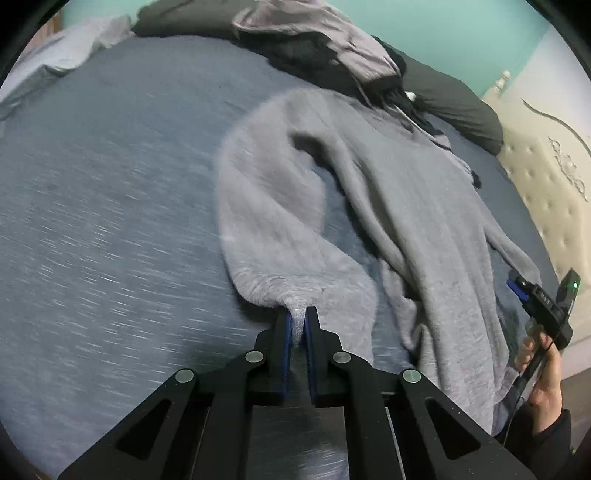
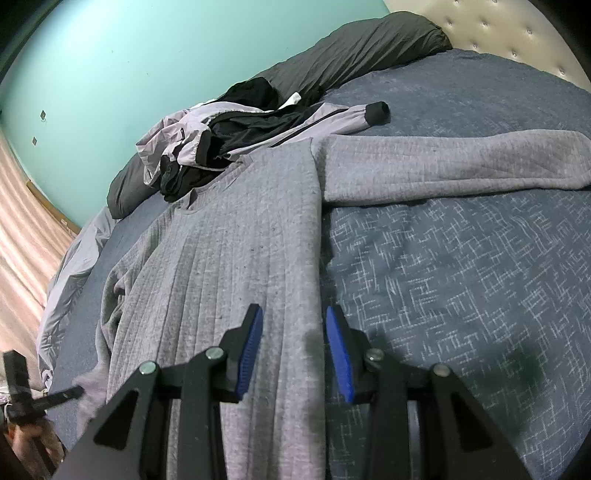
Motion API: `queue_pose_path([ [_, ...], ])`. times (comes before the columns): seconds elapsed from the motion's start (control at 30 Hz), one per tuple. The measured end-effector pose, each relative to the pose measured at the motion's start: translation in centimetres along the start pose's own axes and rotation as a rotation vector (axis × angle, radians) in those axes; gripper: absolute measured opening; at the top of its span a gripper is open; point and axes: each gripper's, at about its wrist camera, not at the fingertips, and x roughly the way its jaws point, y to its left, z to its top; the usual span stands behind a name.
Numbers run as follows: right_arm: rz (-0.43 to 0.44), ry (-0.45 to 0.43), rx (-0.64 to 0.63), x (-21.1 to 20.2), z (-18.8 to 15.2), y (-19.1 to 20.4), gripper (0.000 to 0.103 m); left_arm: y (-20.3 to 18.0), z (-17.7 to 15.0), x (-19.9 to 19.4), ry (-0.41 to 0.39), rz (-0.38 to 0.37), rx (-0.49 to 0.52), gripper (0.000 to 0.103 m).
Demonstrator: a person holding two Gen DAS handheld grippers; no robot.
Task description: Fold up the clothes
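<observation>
Pinching the cuff of the grey sweater (image 1: pixel 388 206), your left gripper (image 1: pixel 298 325) sits at the bottom centre of the left wrist view with its blue pads clamped tight on a small tuft of the knit. From that pinch the sleeve (image 1: pixel 266 206) curves up the middle of the frame and bends back toward the sweater's body, which runs from the centre down to the lower right. The whole view is streaked with motion blur.

At the right edge of that view you can see your right hand (image 1: pixel 543 373) wrapped around the handle of the other tool.

In the right wrist view, your right gripper (image 2: pixel 293 343) fills the bottom centre, its blue pads (image 2: pixel 251 347) standing apart with the sweater's right edge lying between them; they are not pressing on the fabric. The sweater's body climbs from the bottom centre toward the middle of the frame, and its other sleeve (image 2: pixel 454 166) stretches flat to the right across the patterned blue bedspread (image 2: pixel 461 280).

Above the sweater's neckline, in the upper middle, a pale jacket (image 2: pixel 236 136) with black lining lies crumpled against dark pillows (image 2: pixel 369 48). A tufted cream headboard (image 2: pixel 498 26) shows in the upper right corner, and a teal wall (image 2: pixel 129 55) fills the upper left.
</observation>
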Motion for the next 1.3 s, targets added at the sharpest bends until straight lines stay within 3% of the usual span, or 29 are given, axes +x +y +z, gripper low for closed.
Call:
queue_pose_path([
  [0.33, -0.004, -0.005, -0.007, -0.1, -0.2, 0.2, 0.036, 6.6, 3.5, -4.7, 0.03, 0.318, 0.107, 0.007],
  [0.63, -0.009, -0.003, -0.024, 0.0, -0.2, 0.3, 0.036, 12.2, 6.3, -7.6, -0.007, 0.481, 0.037, 0.006],
  [0.87, -0.026, 0.006, -0.041, 0.3, -0.5, 0.6, 0.036, 16.5, 7.6, -5.4, 0.012, 0.528, -0.033, 0.007],
  [1.0, -0.035, 0.005, -0.058, 0.5, -0.5, 0.8, 0.036, 17.8, 8.2, -3.3, 0.039, 0.549, -0.013, 0.011],
  [1.17, -0.036, -0.002, -0.074, 0.6, -0.3, 1.1, 0.036, 20.2, 8.1, -4.2, 0.003, 0.539, -0.089, 0.029],
  [1.3, -0.03, 0.001, -0.09, 0.7, -0.3, 1.4, 0.036, 21.5, 6.9, -5.8, -0.014, 0.504, -0.127, 0.035],
])
